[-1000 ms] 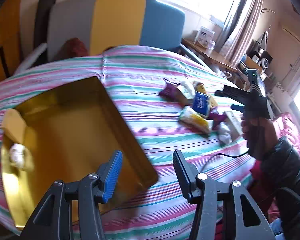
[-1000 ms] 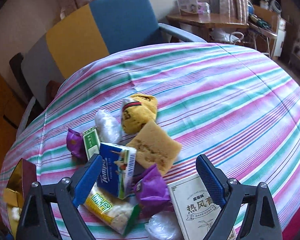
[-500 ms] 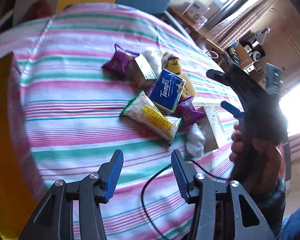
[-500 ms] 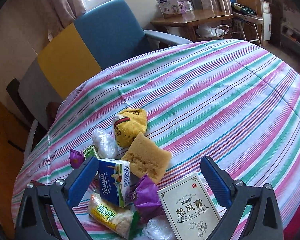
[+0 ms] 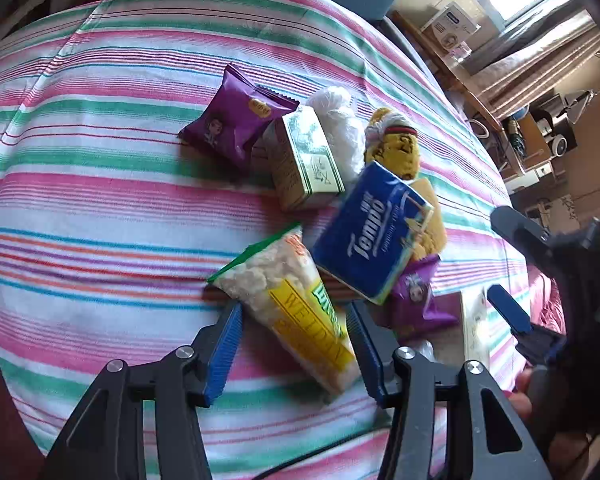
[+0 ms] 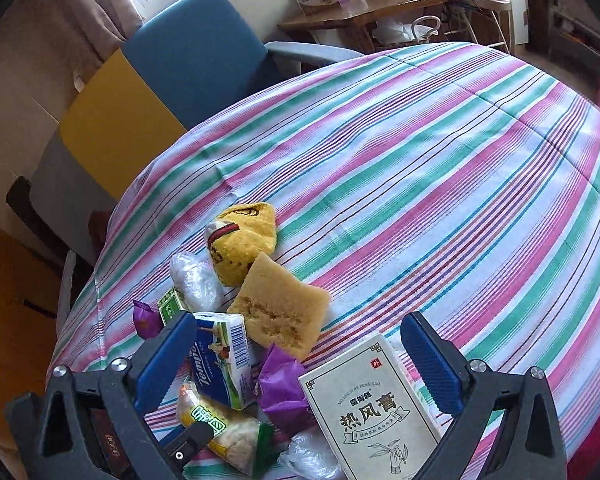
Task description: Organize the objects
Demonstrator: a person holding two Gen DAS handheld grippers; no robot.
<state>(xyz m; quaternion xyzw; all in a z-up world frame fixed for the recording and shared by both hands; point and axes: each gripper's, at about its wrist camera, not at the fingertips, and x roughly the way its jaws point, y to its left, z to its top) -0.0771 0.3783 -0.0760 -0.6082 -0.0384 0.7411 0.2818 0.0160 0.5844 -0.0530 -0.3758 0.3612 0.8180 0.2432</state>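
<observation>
Snack bag (image 5: 300,312) between left tongs (image 5: 294,344) — opening, pads apart.

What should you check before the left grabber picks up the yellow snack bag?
1. Snack bag between the left gripper's jaws: ok, though they are opening and not pressing it.
2. Bag free of other things: not ok, the blue tissue pack leans over its top end.
3. Right gripper out of the way: ok, open above the white box.
4. Purple packet clear of the grab: ok, it lies apart.
5. Storage box in sight: cannot tell.
</observation>
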